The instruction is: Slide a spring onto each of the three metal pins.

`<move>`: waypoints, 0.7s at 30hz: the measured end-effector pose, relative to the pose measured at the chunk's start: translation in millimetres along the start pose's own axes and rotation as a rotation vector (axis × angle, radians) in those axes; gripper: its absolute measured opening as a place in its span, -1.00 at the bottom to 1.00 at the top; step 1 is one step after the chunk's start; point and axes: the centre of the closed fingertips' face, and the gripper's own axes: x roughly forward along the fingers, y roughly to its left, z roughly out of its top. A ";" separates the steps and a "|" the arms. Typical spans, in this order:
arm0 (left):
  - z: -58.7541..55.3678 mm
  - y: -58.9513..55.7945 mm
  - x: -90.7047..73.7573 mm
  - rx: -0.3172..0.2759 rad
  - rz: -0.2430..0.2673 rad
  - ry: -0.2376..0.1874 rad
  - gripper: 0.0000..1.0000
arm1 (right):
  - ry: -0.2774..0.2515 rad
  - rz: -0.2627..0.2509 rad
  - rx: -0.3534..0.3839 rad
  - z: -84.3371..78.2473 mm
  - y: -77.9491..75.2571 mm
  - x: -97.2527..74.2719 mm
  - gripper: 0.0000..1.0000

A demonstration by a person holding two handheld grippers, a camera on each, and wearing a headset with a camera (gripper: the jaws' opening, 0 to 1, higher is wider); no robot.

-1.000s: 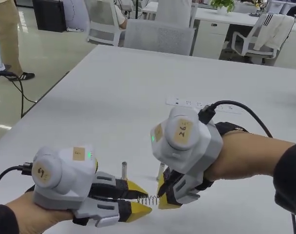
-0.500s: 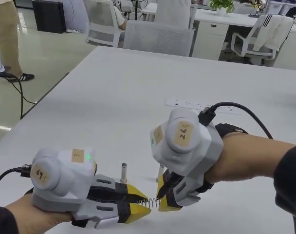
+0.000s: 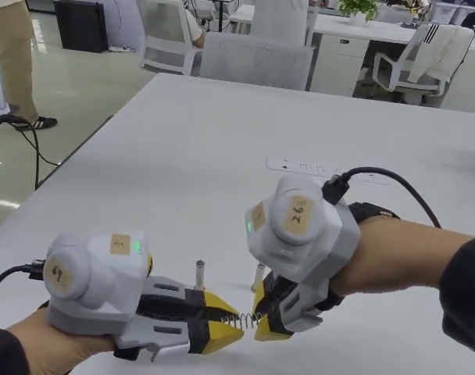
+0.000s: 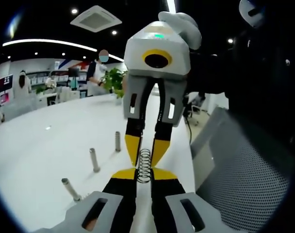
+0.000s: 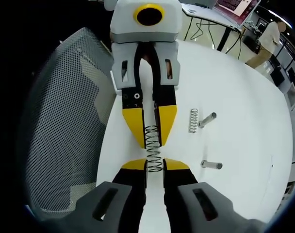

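Here, at the head view's lower centre, my left gripper point(image 3: 230, 322) and right gripper point(image 3: 262, 318) each pinched one end of the spring point(image 3: 244, 319), clear of the pins point(image 4: 93, 159). I judged uneven pulling could stretch or eject it.

1. A white table point(image 3: 222, 133) is stretching away into an open office, its smooth top reflecting soft light.
2. A white power strip point(image 3: 316, 166) is lying flat on the table, toward the far side and right of centre in the head view.
3. Three metal pins are standing upright on the table in a spaced row near its front edge: the near pin point(image 4: 70, 188), the middle pin point(image 4: 94, 159) and the far pin point(image 4: 117, 141).
4. In the right gripper view, a loose spring point(image 5: 193, 120) is lying flat on the table just beside one pin.
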 end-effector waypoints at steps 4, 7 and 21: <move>4.8 -1.7 -0.6 -0.001 -0.006 -0.016 -0.95 | 0.000 0.003 0.006 -1.3 0.2 0.8 -0.79; 8.2 -1.4 -1.3 -0.002 -0.006 -0.030 -0.95 | -0.002 0.002 0.010 -1.7 0.3 1.0 -0.80; 9.6 -0.2 -1.2 -0.001 -0.002 -0.038 -0.95 | -0.009 -0.005 0.006 0.4 -0.2 -1.2 -0.83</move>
